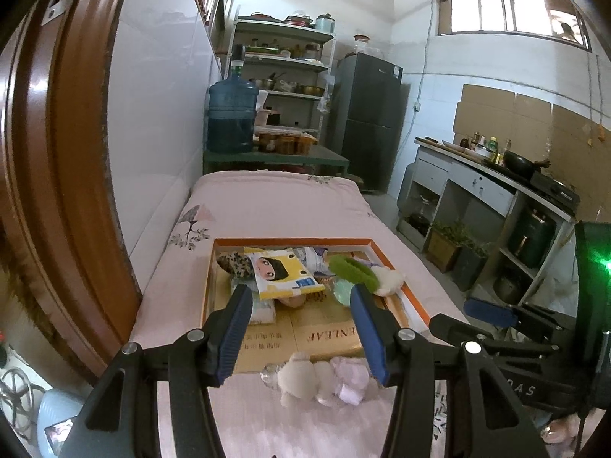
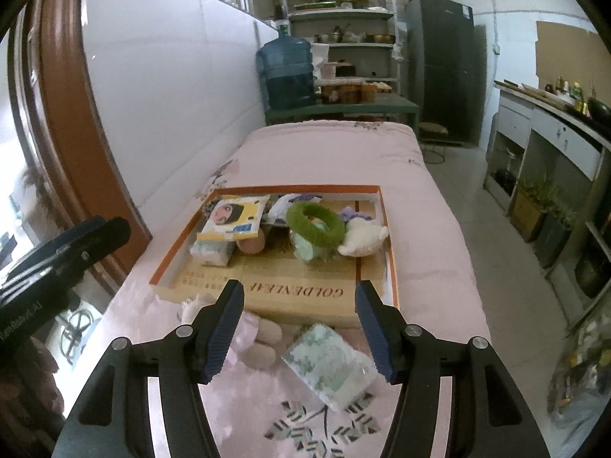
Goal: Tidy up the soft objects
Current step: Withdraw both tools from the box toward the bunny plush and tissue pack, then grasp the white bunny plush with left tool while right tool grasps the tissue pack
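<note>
**Both Grippers Open Above the Pink Bedspread, Box of Soft Items Ahead**

My left gripper (image 1: 301, 322) stood wide open with nothing between its blue ribbed pads. My right gripper (image 2: 299, 318) was equally spread and likewise held nothing. Both hovered over the pink quilted bedspread (image 2: 427, 236), near the front edge of the orange-rimmed shallow box (image 2: 385, 206).

The right wrist view alone showed a soft plastic tissue pack (image 2: 330, 364) with a green leaf print, lying tilted on the bedspread just short of the box and between my right fingers. The same view showed the printed lettering on the cardboard box floor and a grey leaf motif on the fabric below the pack. The left wrist view alone showed the window high on the far wall and the stove counter with a dark pan. It also showed my right gripper from the side, at the frame's right edge.

Both views showed a small plush toy (image 1: 301, 376), cream and pale lilac, lying on the bedspread against the box's near wall. Inside the box lay a flat yellow packet (image 2: 235, 217) with a cartoon face, resting on a white wrapped pack (image 2: 212, 252). Beside these sat a fuzzy green ring (image 2: 315, 223), leaning on a pale green rounded item, and a white fluffy plush (image 2: 362, 236) touching the ring's right side. A leopard-print fabric piece (image 1: 235, 263) lay at the box's far left corner, clear only in the left view.
</note>
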`<state>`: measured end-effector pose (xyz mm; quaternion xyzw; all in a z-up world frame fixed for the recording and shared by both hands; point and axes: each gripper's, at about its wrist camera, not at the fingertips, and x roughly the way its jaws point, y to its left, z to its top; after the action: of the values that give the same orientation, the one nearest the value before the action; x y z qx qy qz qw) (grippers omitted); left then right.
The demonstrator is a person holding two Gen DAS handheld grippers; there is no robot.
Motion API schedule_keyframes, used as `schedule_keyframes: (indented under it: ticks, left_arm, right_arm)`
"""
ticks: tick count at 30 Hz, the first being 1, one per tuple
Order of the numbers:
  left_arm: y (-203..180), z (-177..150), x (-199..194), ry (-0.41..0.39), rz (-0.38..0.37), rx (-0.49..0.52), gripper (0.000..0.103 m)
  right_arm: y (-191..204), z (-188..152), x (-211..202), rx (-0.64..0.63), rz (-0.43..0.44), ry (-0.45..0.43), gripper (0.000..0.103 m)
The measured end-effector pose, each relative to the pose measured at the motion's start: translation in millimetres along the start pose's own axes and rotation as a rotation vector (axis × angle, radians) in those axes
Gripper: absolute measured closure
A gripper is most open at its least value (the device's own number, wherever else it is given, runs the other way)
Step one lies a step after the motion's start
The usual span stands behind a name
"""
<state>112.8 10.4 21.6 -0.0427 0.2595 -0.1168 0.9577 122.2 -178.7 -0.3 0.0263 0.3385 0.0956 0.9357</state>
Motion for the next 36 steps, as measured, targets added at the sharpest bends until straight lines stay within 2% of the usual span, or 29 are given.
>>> schedule_keyframes:
  ticks: [12, 22, 25, 31, 36]
  left_arm:
    - [-8.4, -26.5, -15.5, 0.019, -0.009, -0.014, 0.050]
    - [-6.0, -52.0, -7.2, 0.078, -0.033, -0.049, 0.050]
    - [-3.4, -57.7, -4.4, 0.094, -0.035, -0.055, 0.050]
    - [-5.3, -68.5, 10.2, 0.147, -0.048, -0.049, 0.050]
    - [-3.5, -74.4, 24.7, 0.187, -0.060, -0.064, 0.050]
  right_arm:
    - [-6.6, -36.3, -7.2, -0.089, 0.038, 0.045, 0.032]
    - [-16.4, -69.3, 21.0, -0.257, 0.050, 0.125, 0.028]
    - [-20.1, -67.6, 33.8, -0.333, 0.086, 0.143, 0.027]
    - [-27.9, -61.3, 68.0, -0.461, 0.189, 0.236, 0.027]
    - [-30.0, -59.7, 87.5, -0.487, 0.241, 0.274, 0.027]
